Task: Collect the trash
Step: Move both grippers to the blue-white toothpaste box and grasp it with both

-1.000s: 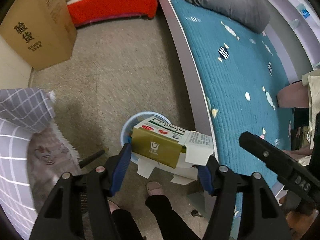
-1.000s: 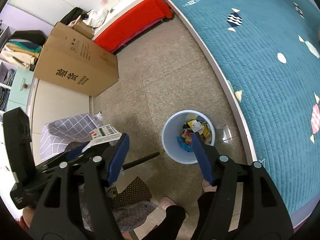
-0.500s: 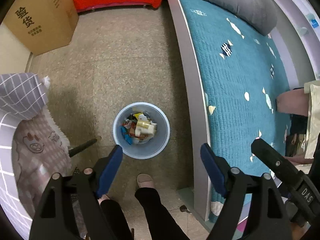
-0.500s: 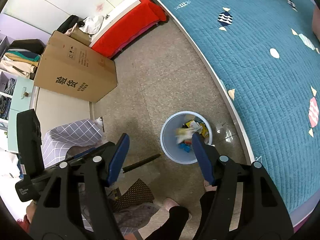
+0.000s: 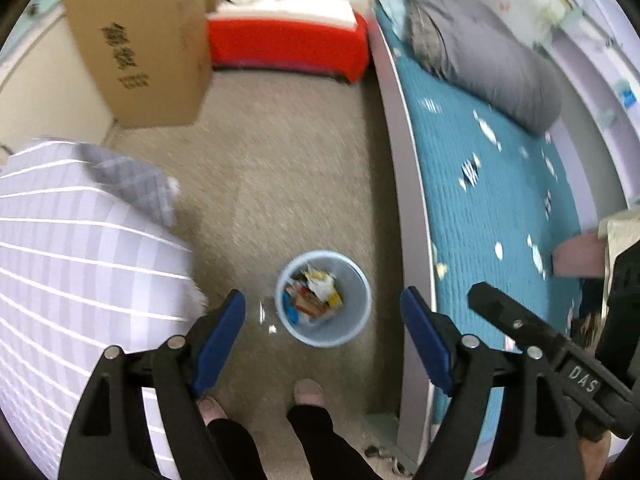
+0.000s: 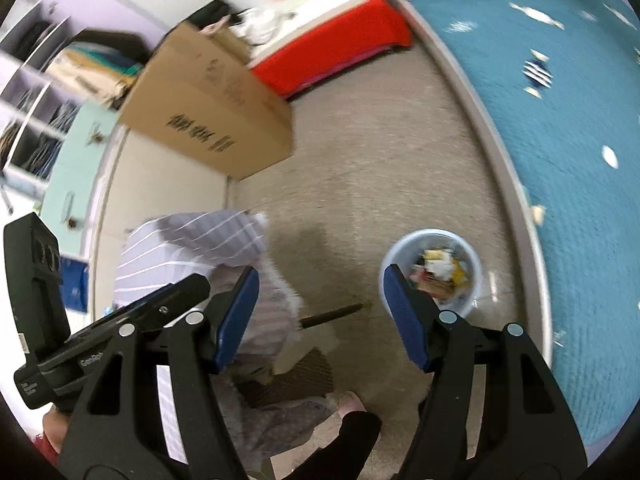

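The left tongs [image 5: 322, 312] hang spread wide with nothing between their blue pads [image 5: 220, 332]; the jaws have just been opening. Beneath them on the speckled beige floor [image 5: 296, 168] stands the pale blue bin [image 5: 352, 322], upright and close beside the grey edge of the bed [image 5: 396, 184]. The trash [image 5: 314, 294] lies inside it: crumpled wrappers and bits of card in white, yellow, red and blue, too blurred to read any print.

The right tongs [image 6: 320, 314] are likewise released and empty, and through their gap shows a checked grey-and-white cloth [image 6: 188, 248] heaped on the floor. From that view the bin sits just past the right-hand pad, with a thin dark stick [image 6: 332, 314] lying on the floor between cloth and bin.

A body of the other tool crosses the lower right of the left view, marked "DAS" [image 5: 582, 376] in white letters; in the right view its counterpart carries a label beginning "GenRob" [image 6: 91, 361], perhaps cut short by the finger in front.

A tall cardboard box [image 5: 152, 44] leans by the wall with dark printed characters on its side, smeared beyond reading. Behind it sits a red bench [image 5: 288, 50]. The bed has a teal quilt [image 5: 496, 208] dotted with candy shapes and a grey pillow [image 5: 484, 52]. The person's feet [image 5: 308, 392] in dark trousers stand just short of the bin.
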Motion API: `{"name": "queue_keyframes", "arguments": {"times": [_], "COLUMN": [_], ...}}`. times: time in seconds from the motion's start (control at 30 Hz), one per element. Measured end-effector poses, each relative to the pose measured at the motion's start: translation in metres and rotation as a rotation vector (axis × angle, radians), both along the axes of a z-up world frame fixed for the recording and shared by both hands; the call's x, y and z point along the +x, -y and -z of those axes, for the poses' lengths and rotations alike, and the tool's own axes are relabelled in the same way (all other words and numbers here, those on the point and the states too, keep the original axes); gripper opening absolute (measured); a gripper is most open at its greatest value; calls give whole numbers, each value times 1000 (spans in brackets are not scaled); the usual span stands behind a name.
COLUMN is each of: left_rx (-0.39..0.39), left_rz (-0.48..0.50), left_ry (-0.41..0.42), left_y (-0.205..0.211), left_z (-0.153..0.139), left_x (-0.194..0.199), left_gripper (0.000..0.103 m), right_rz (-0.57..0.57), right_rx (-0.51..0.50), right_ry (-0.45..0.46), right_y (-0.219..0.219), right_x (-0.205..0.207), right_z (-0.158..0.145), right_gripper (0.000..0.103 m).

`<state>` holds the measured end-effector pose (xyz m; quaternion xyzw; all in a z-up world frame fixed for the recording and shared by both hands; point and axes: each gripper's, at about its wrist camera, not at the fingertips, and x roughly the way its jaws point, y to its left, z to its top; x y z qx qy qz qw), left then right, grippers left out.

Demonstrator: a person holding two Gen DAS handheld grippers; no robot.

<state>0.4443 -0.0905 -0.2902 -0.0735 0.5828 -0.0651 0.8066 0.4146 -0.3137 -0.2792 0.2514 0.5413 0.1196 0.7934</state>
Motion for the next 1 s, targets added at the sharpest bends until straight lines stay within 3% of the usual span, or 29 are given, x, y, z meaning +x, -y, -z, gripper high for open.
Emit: {"name": "queue_keyframes", "arguments": {"times": [0.1,0.3,0.47,0.7,0.77,1.0], "left_rx": [-6,-11,107,189,186,164], "left_rz": [-76,-294,-442,-588,-599,-575], "left_ry": [66,159,211,168,138,72], "left_y": [-51,-196,-332,-484,-519,-565], "left_z": [-24,-52,-61,-49,-37,1], "left_x": [-11,-49,-93,-139,-147,-148], "left_gripper": [78,78,78,76,73,52], "right_rz": [-81,-244,-353,-520,-562,-613], "right_rx": [9,27,46,92,83,71], "right_ry": [38,89,116,81,70,-22], "right_y": [-53,-194,-315,-495,-534,-615], "right_x": [6,7,-8,-29,-33,-39], "right_z": [-17,-42,-44,-25,-18,19], "right_gripper": [64,64,64,64,59,43]}}
